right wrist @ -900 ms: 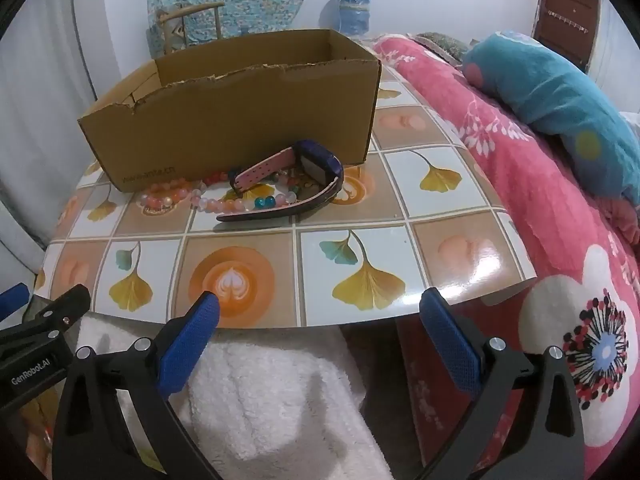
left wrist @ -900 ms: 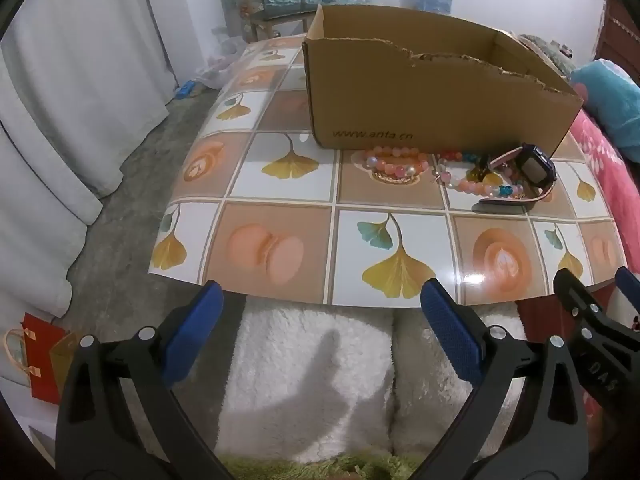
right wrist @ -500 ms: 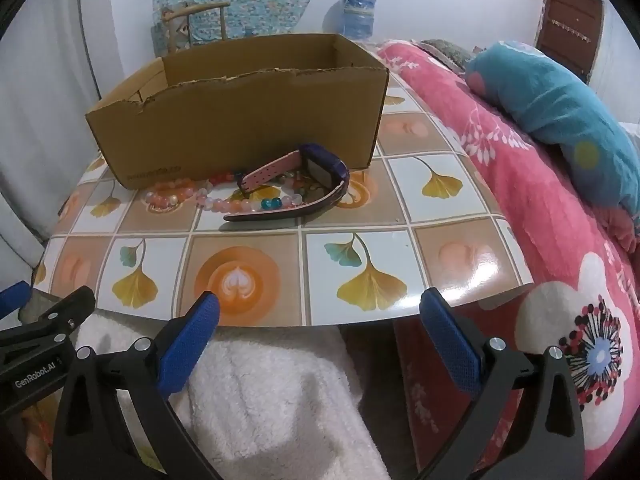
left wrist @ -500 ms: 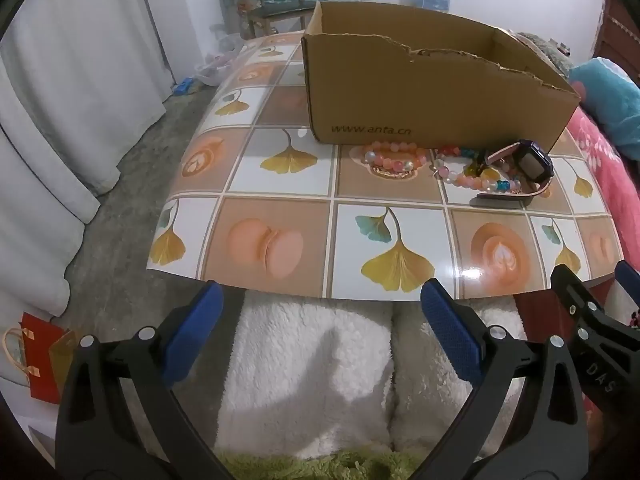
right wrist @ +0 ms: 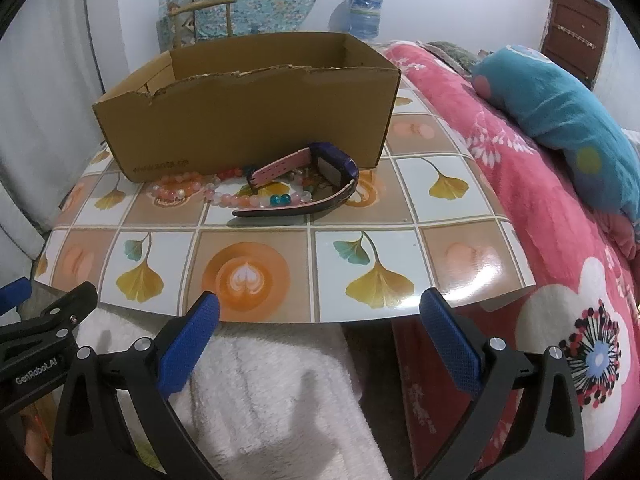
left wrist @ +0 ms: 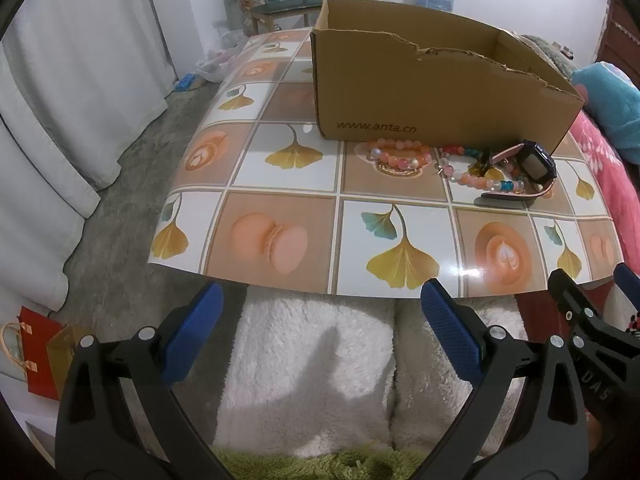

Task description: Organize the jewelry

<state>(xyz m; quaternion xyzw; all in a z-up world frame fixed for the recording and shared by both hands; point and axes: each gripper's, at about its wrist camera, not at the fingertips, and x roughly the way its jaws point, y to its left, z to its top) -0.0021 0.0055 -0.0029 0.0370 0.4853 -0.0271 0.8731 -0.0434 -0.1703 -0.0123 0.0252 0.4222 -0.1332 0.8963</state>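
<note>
Down at the bottom of the left wrist view, the left gripper (left wrist: 320,330) is hanging with its blue pads spread wide and nothing sitting between them. Under it, white fluffy fabric (left wrist: 308,364) is filling the lower middle. The right gripper (right wrist: 320,330) is doing the same in its own view: spread wide, released, gripping nothing, hovering just short of the table's near edge. Each gripper is also peeking into the other's frame, at the lower right of the left view and the lower left of the right view.

Moving up, the table (left wrist: 280,184) with its glossy tile-print cover of ginkgo leaves and macarons is taking up the middle of both frames.

The jewelry is all sitting further back on the table, right in front of the box. A pink bead bracelet (left wrist: 400,155) is lying centre-right in the left view, and a longer multicolour bead strand (right wrist: 256,199) is trailing beside it. A pink-strapped watch (right wrist: 320,178) with a dark purple case is lying partly on top of the beads, just right of them in the left view.

Behind those, the open cardboard box (left wrist: 420,92) with a torn front rim is standing in the upper middle. I can't see what's inside it.

Off to the right, a pink floral blanket (right wrist: 540,220) and a teal pillow (right wrist: 560,112) are showing.
</note>
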